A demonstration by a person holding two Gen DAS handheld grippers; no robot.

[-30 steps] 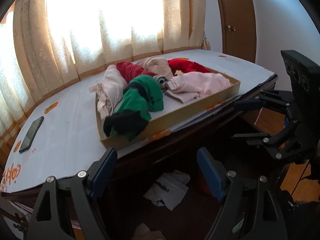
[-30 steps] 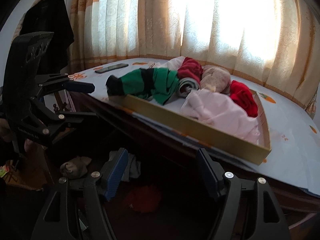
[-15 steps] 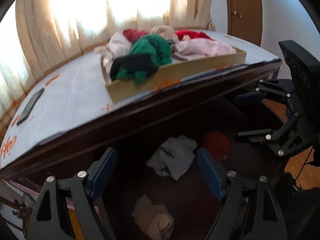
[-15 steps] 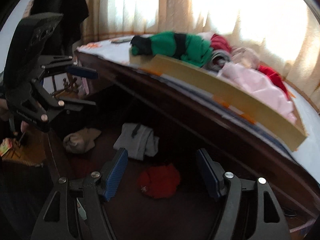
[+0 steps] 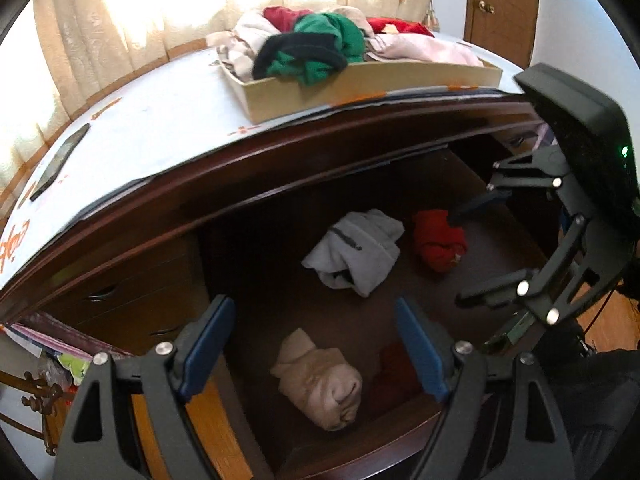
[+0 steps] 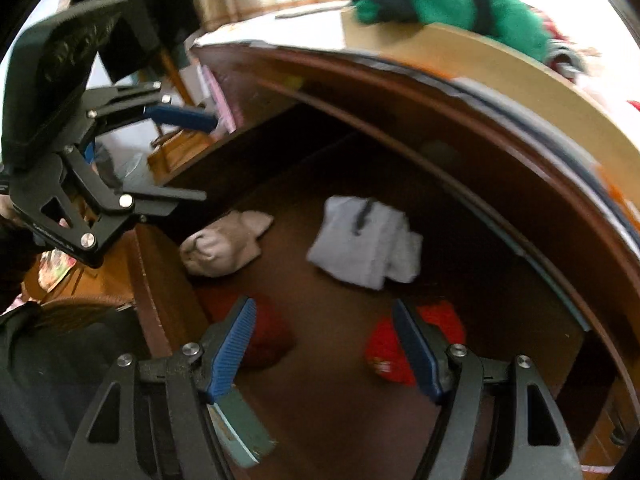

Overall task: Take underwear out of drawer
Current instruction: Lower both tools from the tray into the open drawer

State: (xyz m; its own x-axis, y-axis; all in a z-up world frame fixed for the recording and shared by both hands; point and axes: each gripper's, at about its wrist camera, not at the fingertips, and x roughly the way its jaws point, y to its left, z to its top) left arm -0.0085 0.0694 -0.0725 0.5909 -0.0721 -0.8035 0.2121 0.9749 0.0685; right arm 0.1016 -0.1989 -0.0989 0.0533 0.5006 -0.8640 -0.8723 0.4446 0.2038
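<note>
The dark wooden drawer [image 5: 360,436] stands pulled out under the desk. In it lie a beige underwear bundle [image 5: 320,384], a grey one [image 5: 356,252], a bright red one [image 5: 438,240] and a dark red one [image 5: 394,376]. My left gripper [image 5: 316,344] is open and empty, just above the beige bundle. My right gripper [image 6: 324,344] is open and empty over the drawer, between the dark red bundle [image 6: 264,336] and the bright red one [image 6: 384,348]. The grey bundle [image 6: 368,240] and beige bundle [image 6: 224,244] lie beyond it.
On the desk top [image 5: 160,128] stands a cardboard tray [image 5: 360,84] piled with clothes, a green and black garment [image 5: 316,48] on top. A phone [image 5: 60,160] lies at the left. Small drawers [image 5: 132,304] are left of the open drawer.
Both grippers have dropped from desk-top height down to the open drawer and tilted down into it. Both stay open and empty.
</note>
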